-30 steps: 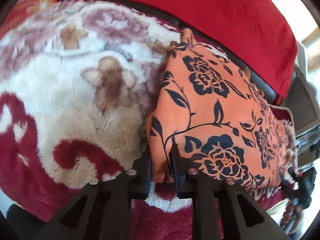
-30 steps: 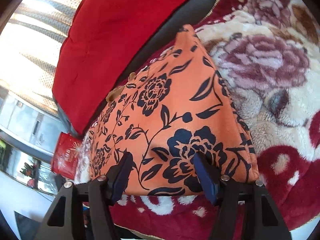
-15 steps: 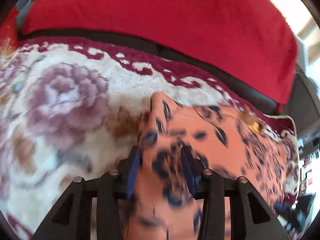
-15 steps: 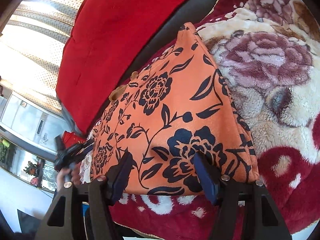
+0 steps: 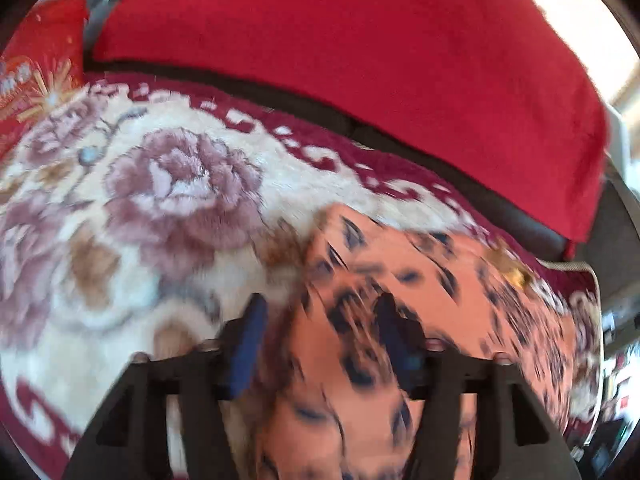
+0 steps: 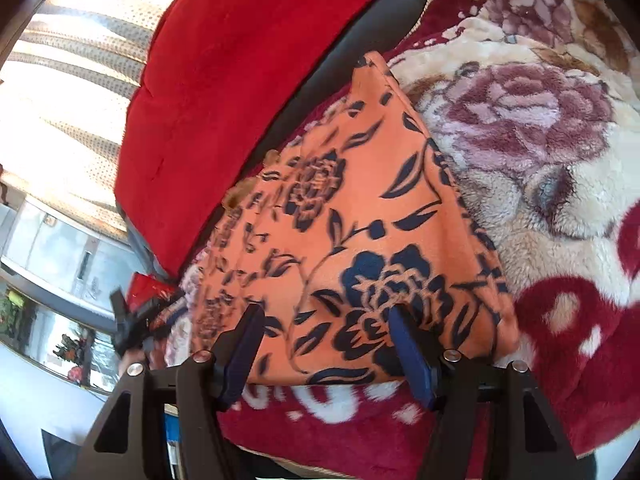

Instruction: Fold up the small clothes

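the orange cloth with dark blue flower print [image 6: 360, 216] lies folded on the fluffy cream and dark red blanket with purple roses [image 6: 560, 184], near the red cushion [image 6: 224, 80] that stands at the far side. the right gripper [image 6: 326, 314] is above the near edge of the cloth with its two blue-padded fingers [image 6: 408, 344] wide apart and nothing between them. in the left wrist view, which is blurred, the left gripper [image 5: 320, 308] also has its fingers [image 5: 248, 336] apart, with the left end of the orange cloth [image 5: 420, 280] lying loose between and in front of them.
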